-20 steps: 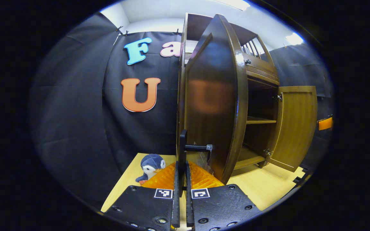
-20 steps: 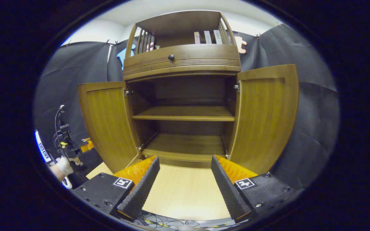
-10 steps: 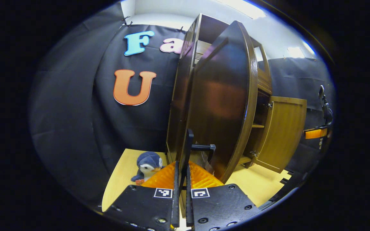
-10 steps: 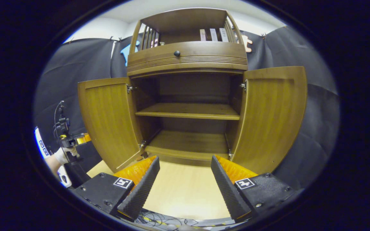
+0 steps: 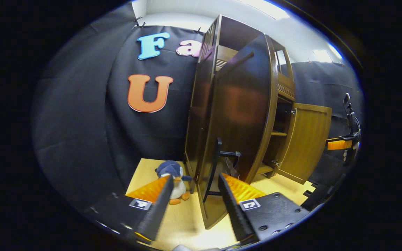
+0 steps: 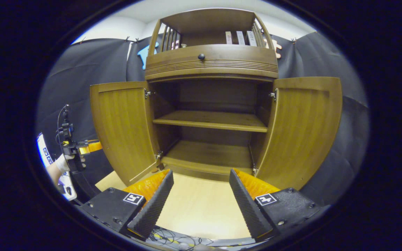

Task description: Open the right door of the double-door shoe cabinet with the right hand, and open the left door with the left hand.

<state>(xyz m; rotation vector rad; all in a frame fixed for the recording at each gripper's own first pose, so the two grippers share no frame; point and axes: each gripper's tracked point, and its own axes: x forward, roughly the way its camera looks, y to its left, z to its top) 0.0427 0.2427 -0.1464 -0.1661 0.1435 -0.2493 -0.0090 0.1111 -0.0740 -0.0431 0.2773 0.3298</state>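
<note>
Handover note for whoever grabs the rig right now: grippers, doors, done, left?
Left gripper: open, off the left door's handle, which stands in the gap ahead of its fingers.
Right gripper: open, empty, facing the shoe cabinet from the front, touching nothing.
Left door and right door both swung wide; shelves bare.
A plush penguin sits on the floor beside the left door.
Done: both doors open. Left: nothing on the doors, probably just back both grippers away.
</note>
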